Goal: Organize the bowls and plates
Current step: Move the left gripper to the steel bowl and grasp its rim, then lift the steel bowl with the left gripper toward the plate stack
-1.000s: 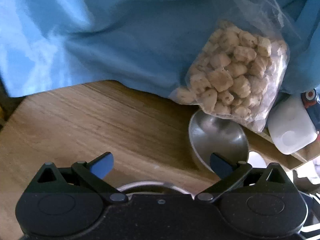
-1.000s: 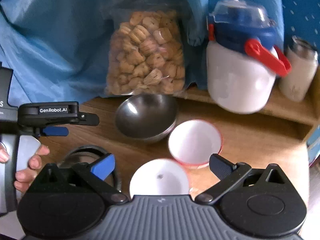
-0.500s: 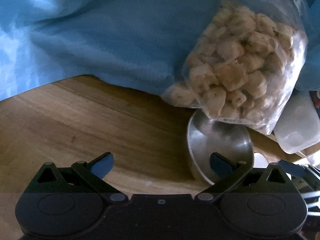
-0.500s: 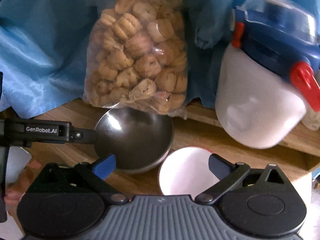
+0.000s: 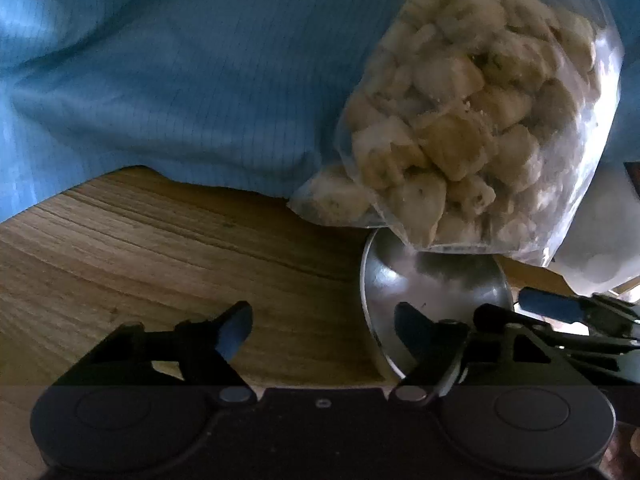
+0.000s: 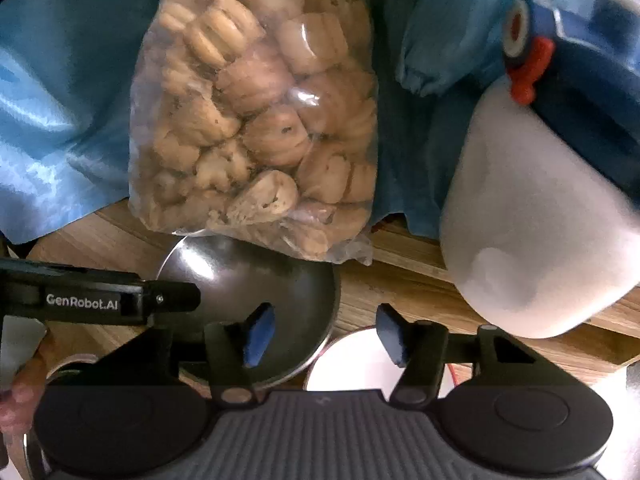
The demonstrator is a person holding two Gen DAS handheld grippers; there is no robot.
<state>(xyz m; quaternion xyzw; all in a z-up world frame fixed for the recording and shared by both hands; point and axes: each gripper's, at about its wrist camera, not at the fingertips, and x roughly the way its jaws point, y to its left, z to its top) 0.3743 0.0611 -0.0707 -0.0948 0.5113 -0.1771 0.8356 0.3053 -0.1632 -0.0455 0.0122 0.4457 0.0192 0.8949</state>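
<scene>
Right wrist view: the steel bowl [image 6: 256, 280] sits on the wooden table [image 6: 404, 288] at center, touching the clear bag of biscuits [image 6: 260, 120] at its 12 o'clock. The right gripper [image 6: 326, 334] has fingers apart and closing astride the bowl's 3 o'clock rim, a white bowl [image 6: 352, 364] below. The left gripper [image 5: 322, 332], also closing, straddles the bowl's 9 o'clock rim; neither clamps yet.

Left gripper [image 5: 322, 330]: angled down, jaws closing, pads still apart and pressing on nothing.
Right gripper [image 6: 324, 334]: angled down, jaws closing, narrower than the left, pads gripping nothing.
Spacing: the two sit close, side by side.
Left hand [image 6: 20, 396]: fingertips wrapped on its handle.
</scene>
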